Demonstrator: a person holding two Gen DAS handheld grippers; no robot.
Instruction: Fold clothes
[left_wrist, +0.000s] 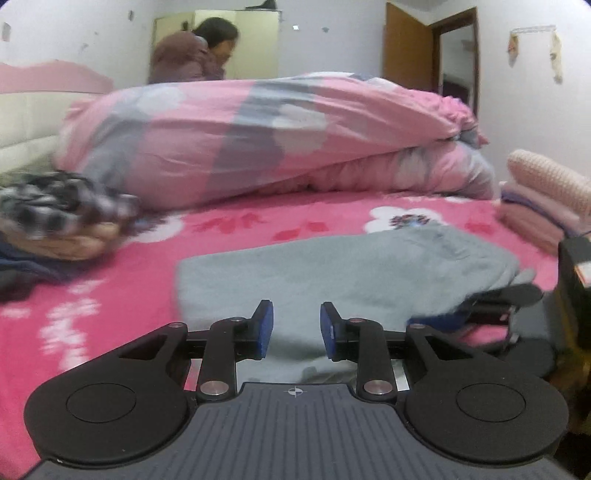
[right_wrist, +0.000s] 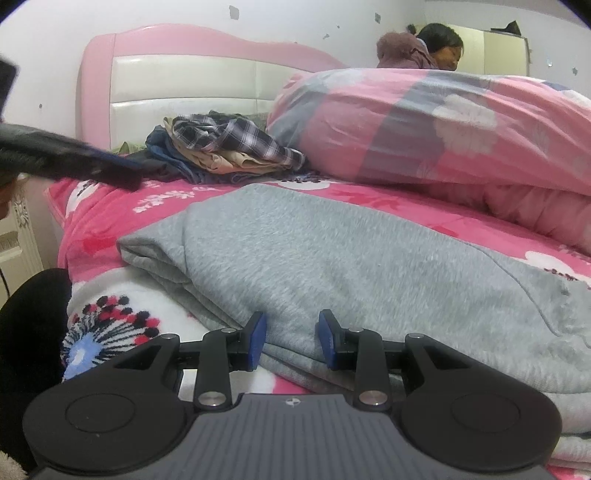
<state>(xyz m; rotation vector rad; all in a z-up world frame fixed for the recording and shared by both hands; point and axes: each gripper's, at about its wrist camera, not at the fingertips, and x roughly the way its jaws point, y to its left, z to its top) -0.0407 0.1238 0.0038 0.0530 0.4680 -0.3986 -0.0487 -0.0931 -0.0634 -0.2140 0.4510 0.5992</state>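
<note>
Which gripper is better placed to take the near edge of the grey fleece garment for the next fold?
Right, probably. The right gripper is open with the layered edge of the grey fleece garment between its fingers. The left gripper is open too, over flat cloth.

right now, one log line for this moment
step: fold | left gripper: open, empty | right gripper: open, empty | grey garment: flat on bed

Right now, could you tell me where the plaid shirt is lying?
In the right wrist view the plaid shirt tops a clothes pile near the pink headboard, left of the rolled quilt, beyond the grey garment.
</note>
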